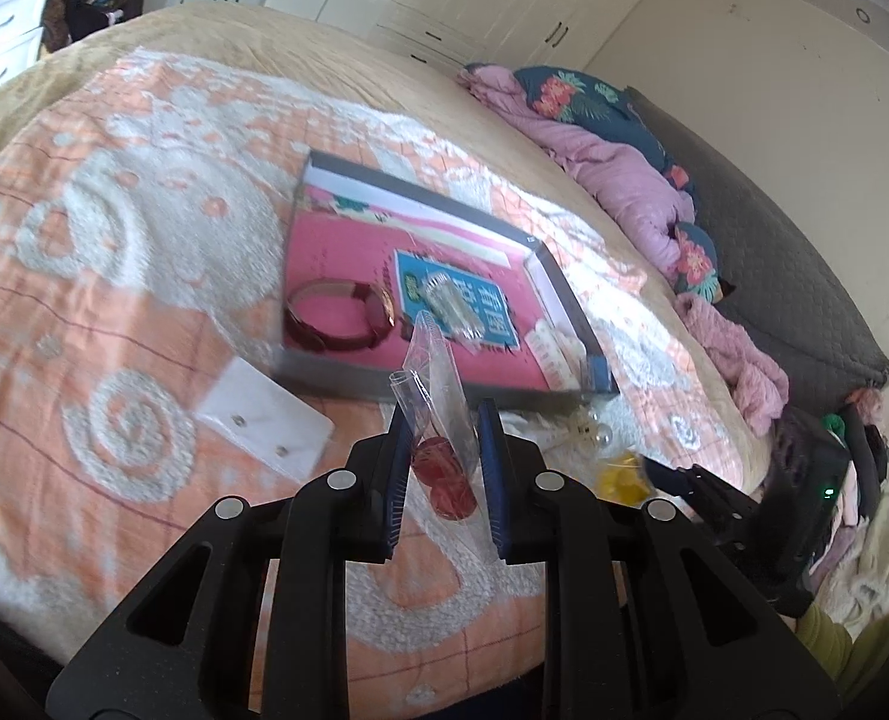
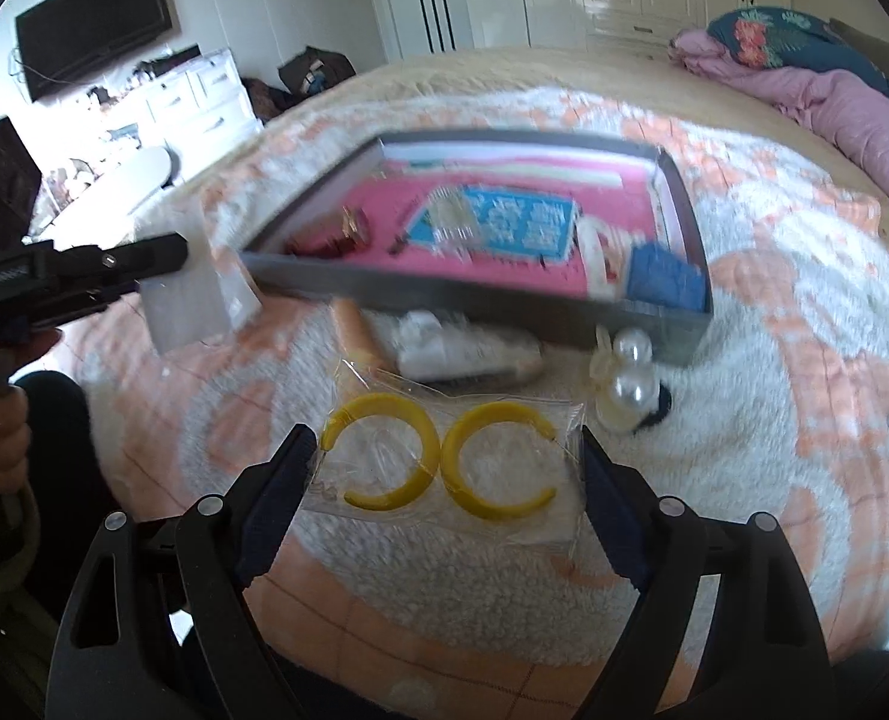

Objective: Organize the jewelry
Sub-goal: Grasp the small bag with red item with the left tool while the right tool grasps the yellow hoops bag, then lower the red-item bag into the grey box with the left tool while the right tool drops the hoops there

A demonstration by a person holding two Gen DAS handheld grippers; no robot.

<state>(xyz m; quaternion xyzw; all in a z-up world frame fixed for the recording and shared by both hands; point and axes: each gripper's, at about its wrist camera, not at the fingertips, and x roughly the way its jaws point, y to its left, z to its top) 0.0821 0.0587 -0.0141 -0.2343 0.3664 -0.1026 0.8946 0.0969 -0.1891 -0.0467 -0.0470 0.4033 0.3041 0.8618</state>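
My left gripper (image 1: 444, 420) is shut on a clear plastic bag with red earrings (image 1: 444, 468), held above the bedspread in front of the grey tray (image 1: 384, 381). The pink-lined tray holds a red bangle (image 1: 336, 315) and a small clear bag (image 1: 450, 300). My right gripper (image 2: 447, 450) is open, its fingers on either side of a clear bag with two yellow hoop earrings (image 2: 438, 459) lying on the bedspread. The tray shows in the right wrist view (image 2: 444, 294). Pearl earrings (image 2: 627, 372) lie near its front corner.
A white card with studs (image 1: 264, 420) lies left of the tray. A white packet and a tan tube (image 2: 462, 348) lie in front of the tray. Pink bedding and floral pillows (image 1: 612, 168) are piled at the bed's far side. The left gripper shows in the right wrist view (image 2: 84, 270).
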